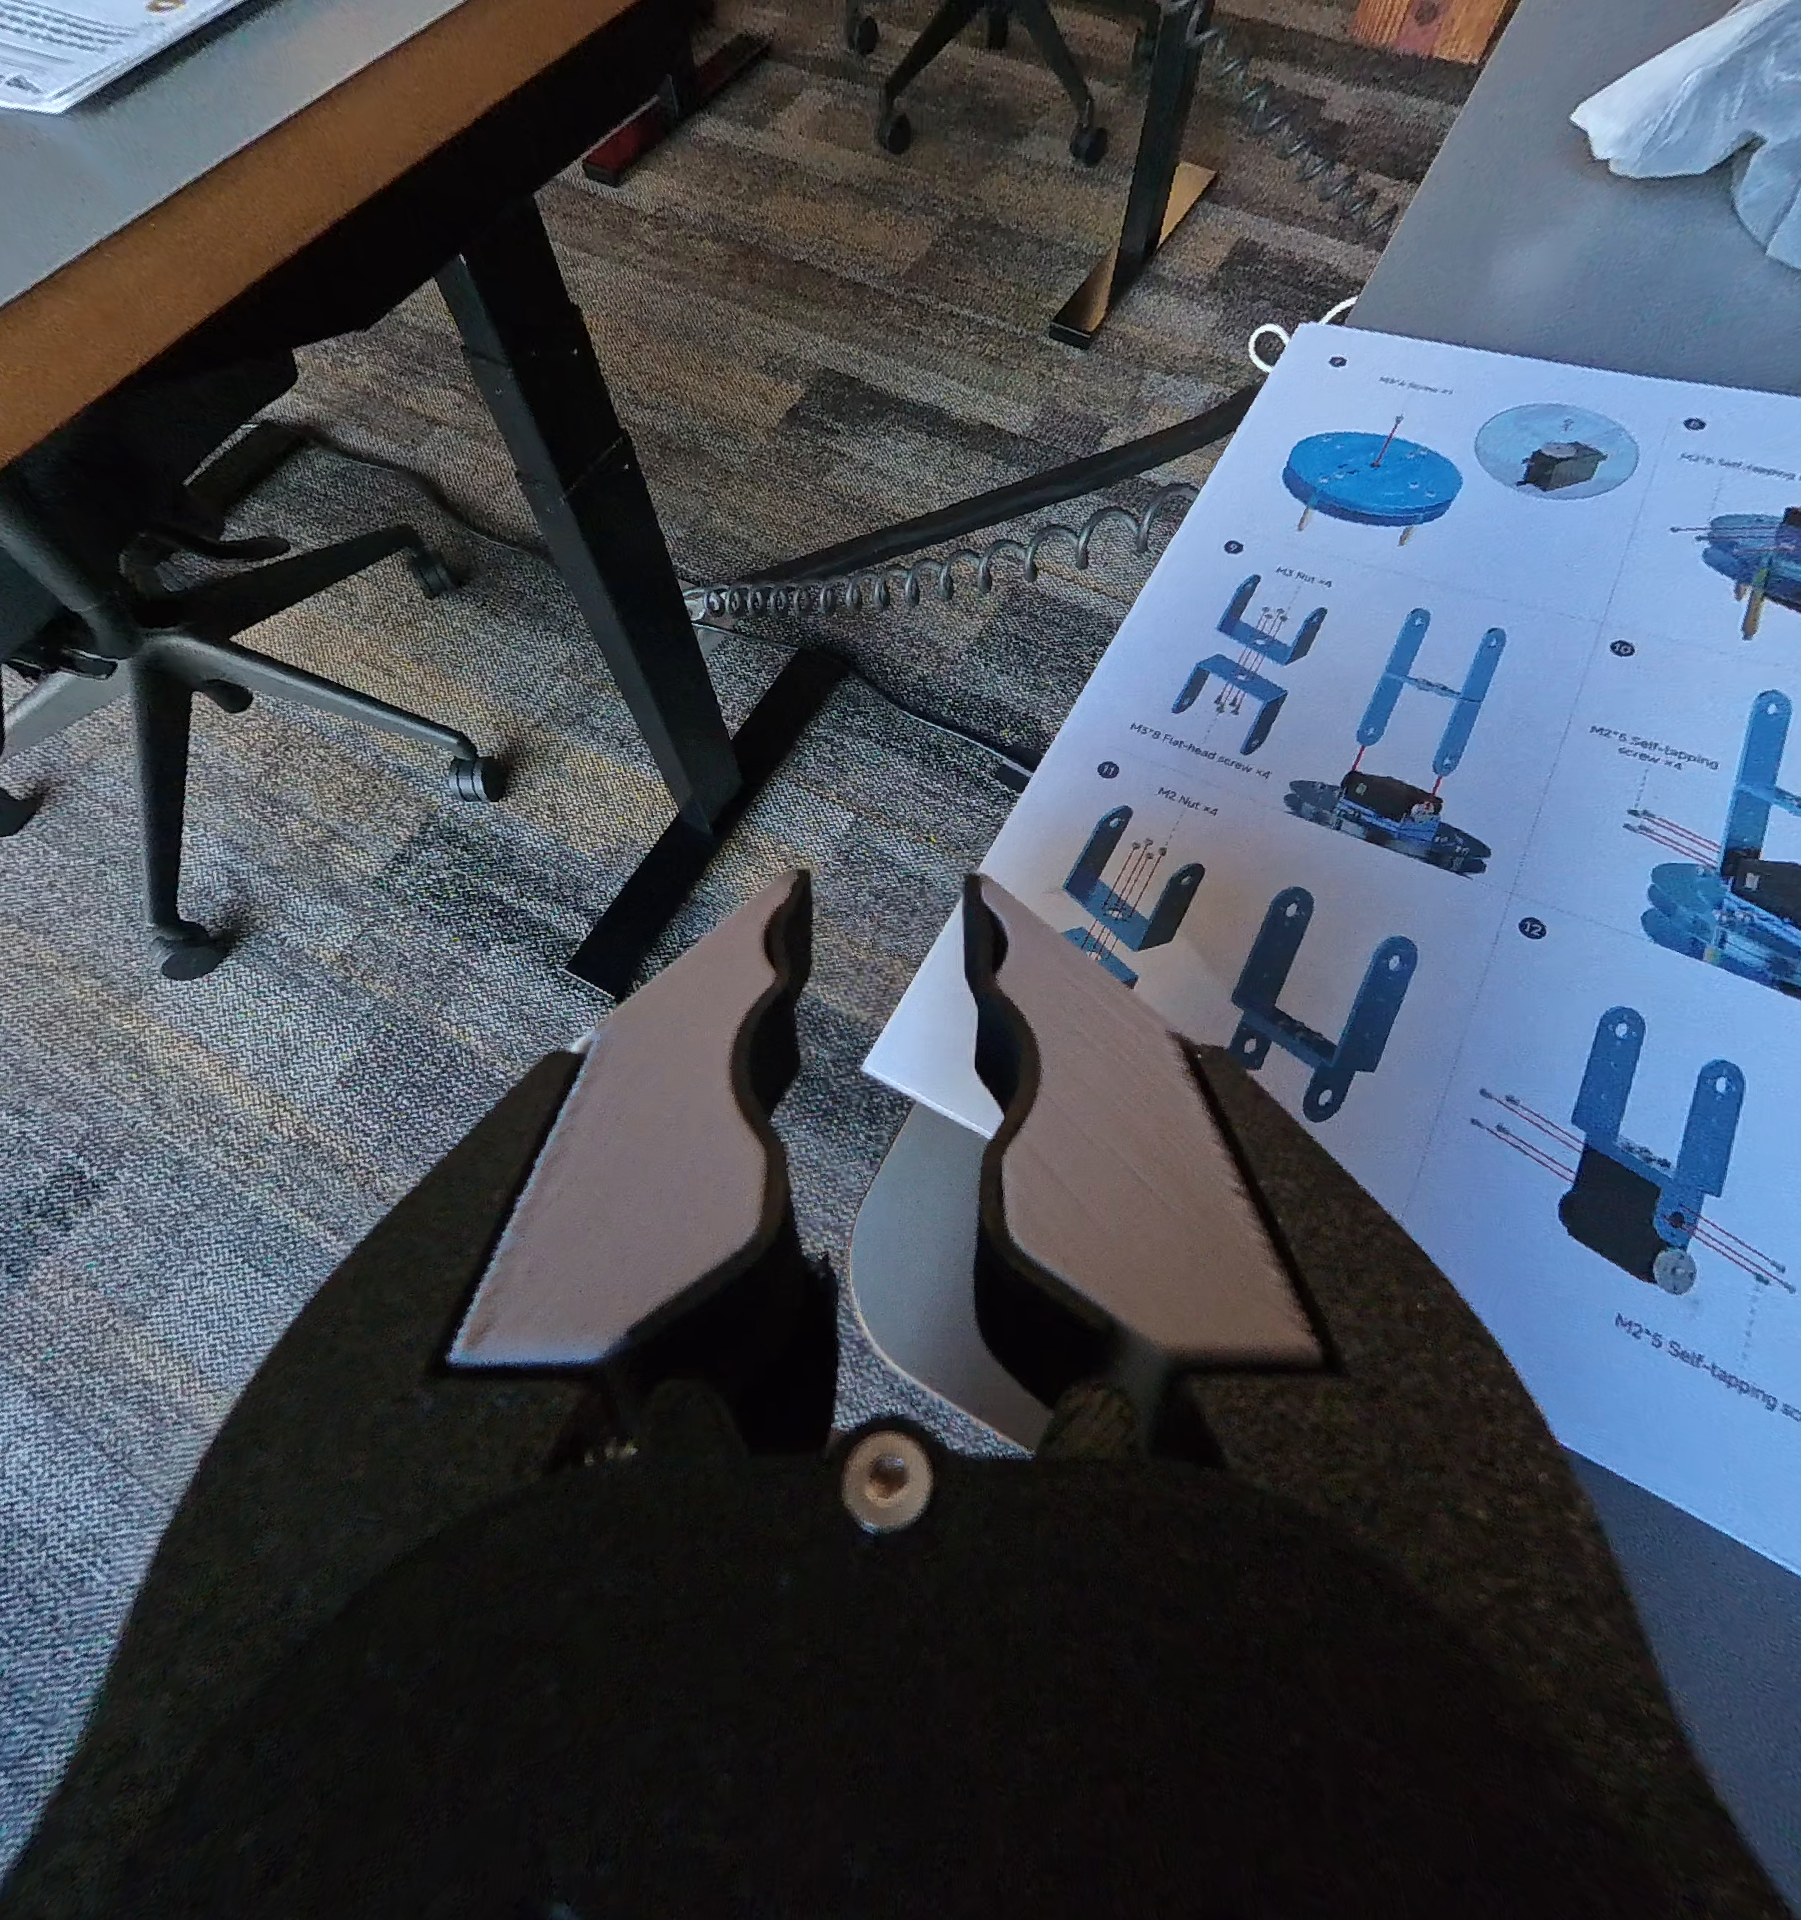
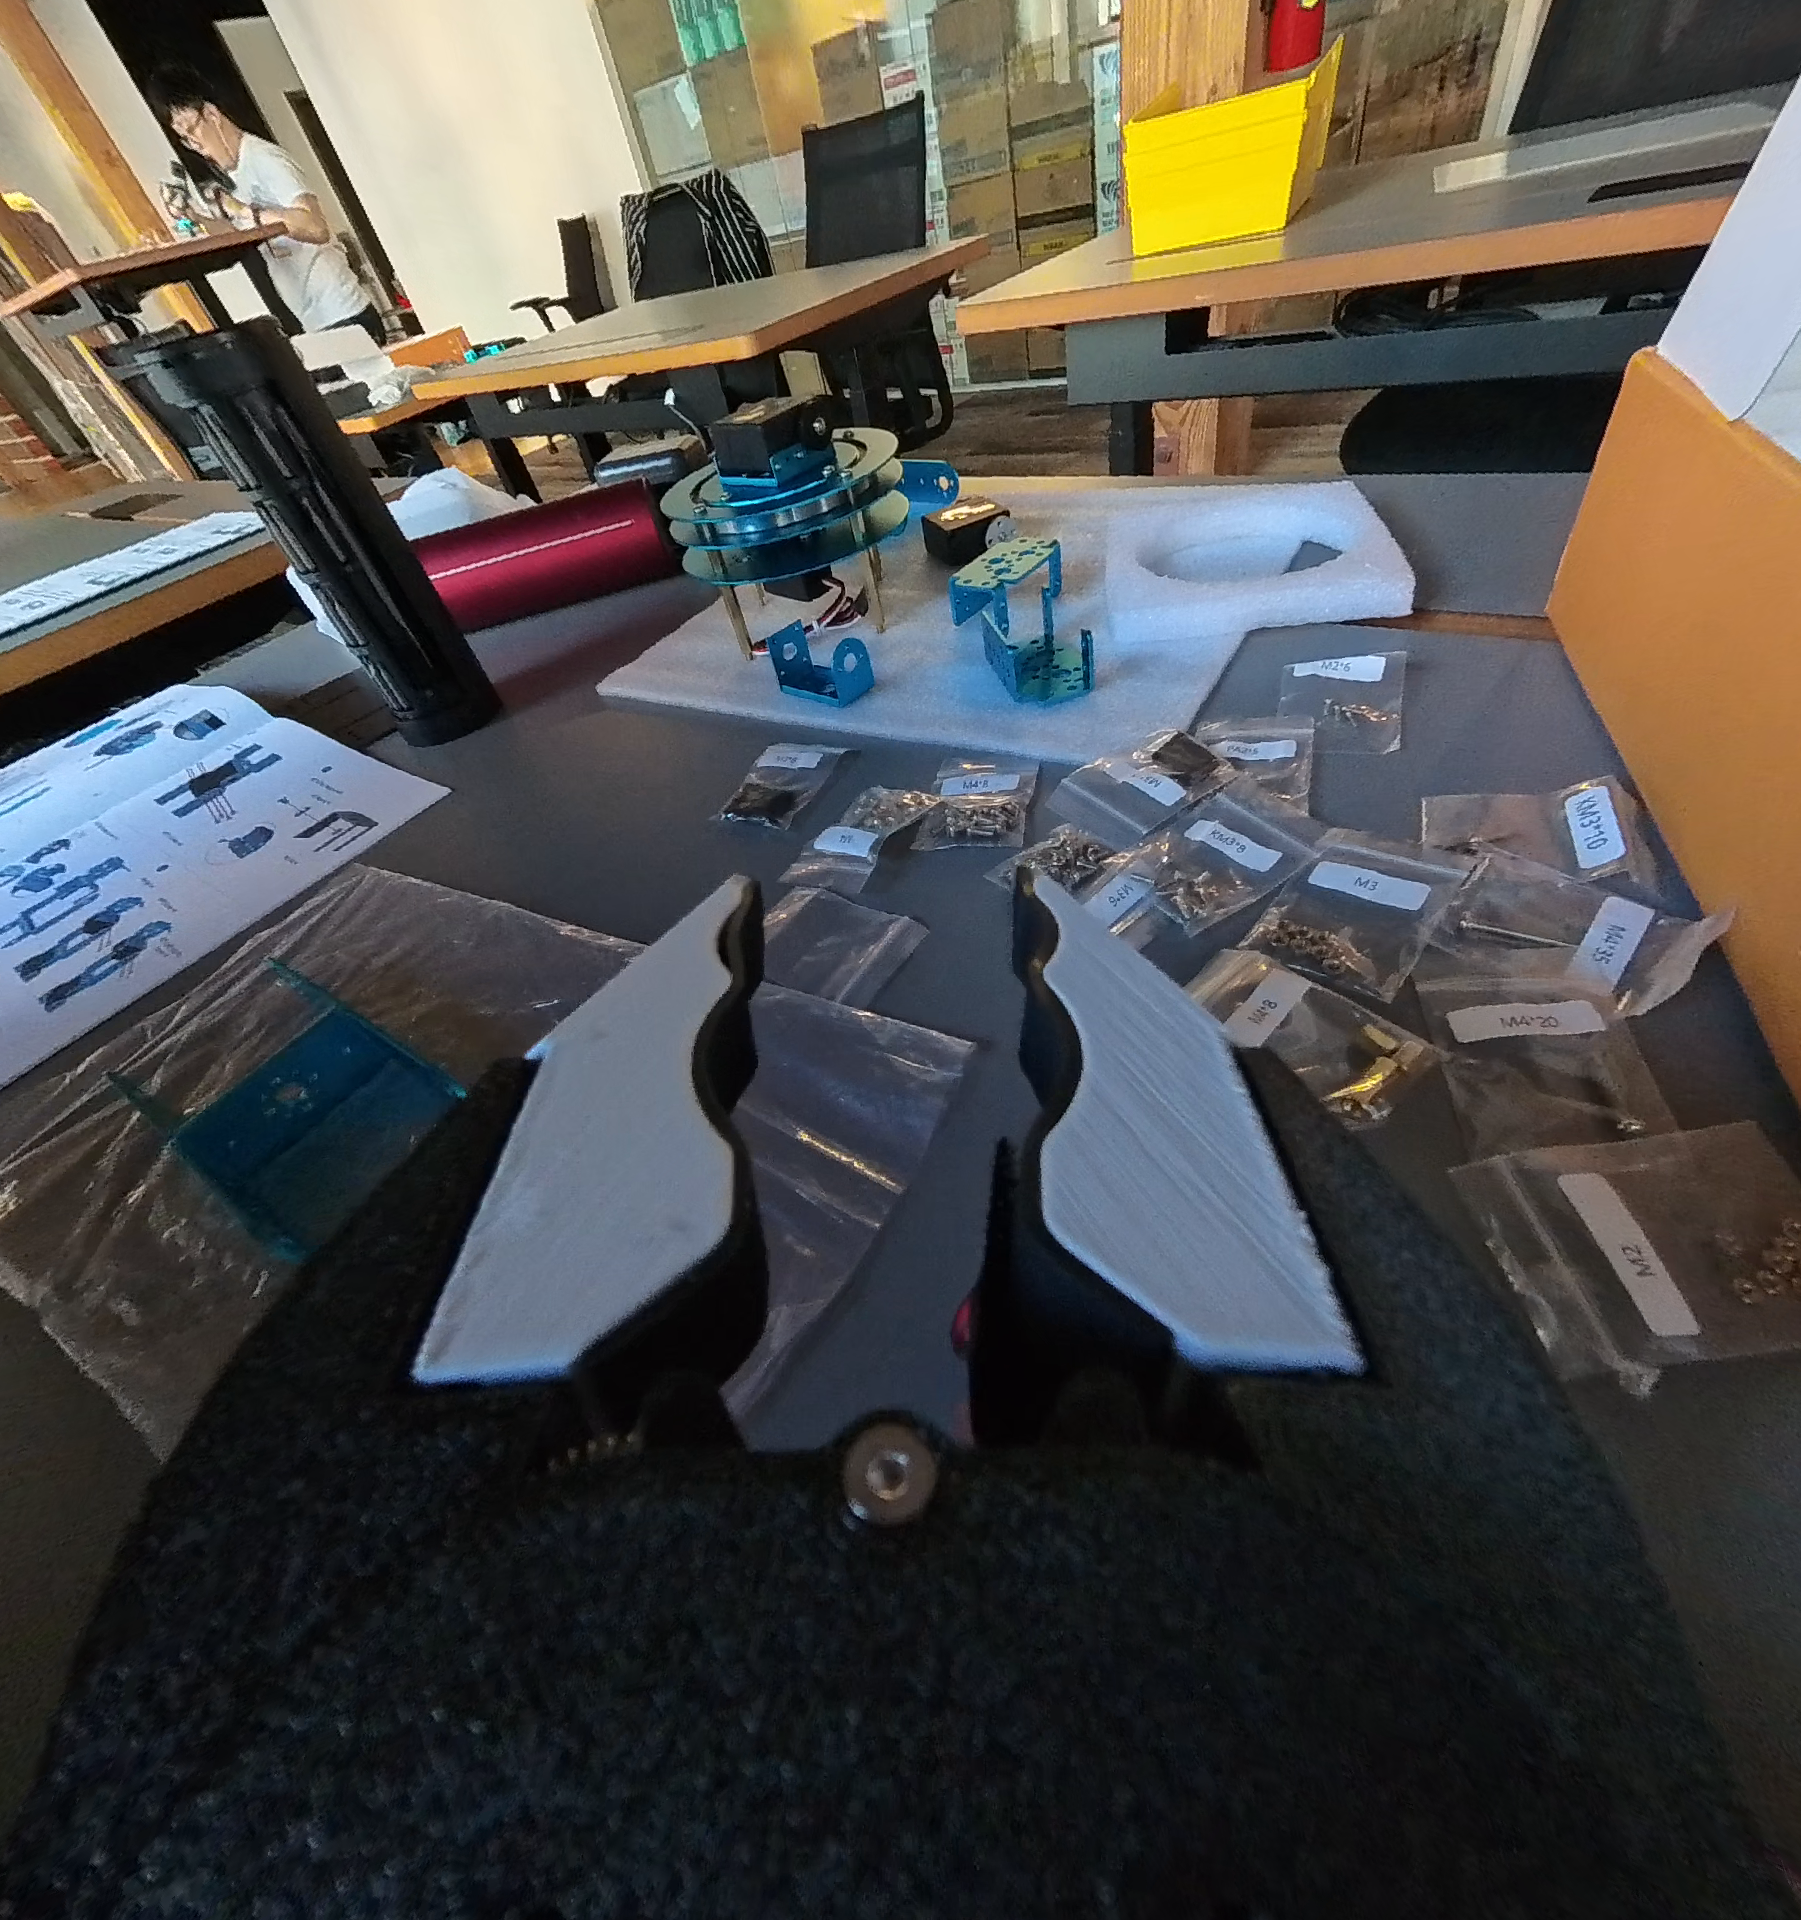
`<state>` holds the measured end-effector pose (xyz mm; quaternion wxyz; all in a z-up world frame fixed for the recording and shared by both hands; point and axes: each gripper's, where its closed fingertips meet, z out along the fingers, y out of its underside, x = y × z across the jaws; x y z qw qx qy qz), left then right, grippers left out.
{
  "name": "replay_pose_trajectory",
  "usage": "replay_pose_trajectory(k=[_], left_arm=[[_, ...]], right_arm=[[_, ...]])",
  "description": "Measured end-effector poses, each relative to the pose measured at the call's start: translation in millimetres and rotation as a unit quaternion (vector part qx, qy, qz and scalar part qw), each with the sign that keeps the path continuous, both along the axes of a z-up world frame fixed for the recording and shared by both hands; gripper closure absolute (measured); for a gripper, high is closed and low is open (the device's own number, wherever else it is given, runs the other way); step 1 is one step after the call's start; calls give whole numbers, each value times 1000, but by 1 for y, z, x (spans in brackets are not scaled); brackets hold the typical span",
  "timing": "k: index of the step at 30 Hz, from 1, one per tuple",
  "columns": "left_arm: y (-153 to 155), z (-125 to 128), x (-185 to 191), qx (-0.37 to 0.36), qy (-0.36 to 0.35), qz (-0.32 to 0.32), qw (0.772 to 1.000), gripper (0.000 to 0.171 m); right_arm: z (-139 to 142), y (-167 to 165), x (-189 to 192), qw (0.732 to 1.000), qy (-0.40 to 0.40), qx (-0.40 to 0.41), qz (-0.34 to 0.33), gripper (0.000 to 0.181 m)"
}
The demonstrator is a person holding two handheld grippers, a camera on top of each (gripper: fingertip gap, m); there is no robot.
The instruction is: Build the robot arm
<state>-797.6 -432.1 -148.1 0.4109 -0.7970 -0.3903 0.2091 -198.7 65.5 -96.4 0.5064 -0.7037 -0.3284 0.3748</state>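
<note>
Left gripper (image 1: 885, 914): jaws slightly parted, holding nothing, hovering over the tabletop (image 1: 1530, 260) corner beside the instruction sheet (image 1: 1478, 831).
Right gripper (image 2: 885, 894): jaws gaping, empty, pointing over clear plastic bags (image 2: 844, 1091) and screw packets (image 2: 1363, 904).

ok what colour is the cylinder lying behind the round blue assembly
Dark red, metallic cylinder; clearest in the right wrist view.
</note>
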Motion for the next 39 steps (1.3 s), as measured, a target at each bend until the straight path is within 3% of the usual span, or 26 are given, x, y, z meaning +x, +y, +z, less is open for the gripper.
replay_pose_trajectory(k=[32, 36, 39], left_arm=[[4, -2, -5, -25, 22, 8, 999, 143], [11, 10, 1, -15, 35, -3, 999, 143], [24, 33, 15, 5, 57, -26, 998, 143]], right_arm=[[-7, 4, -1, 1000, -9, -18, -6, 134], [-7, 1, -3, 1000, -15, -10, 1, 134], [-4, -3, -5, 1000, -17, 7, 9, 135]])
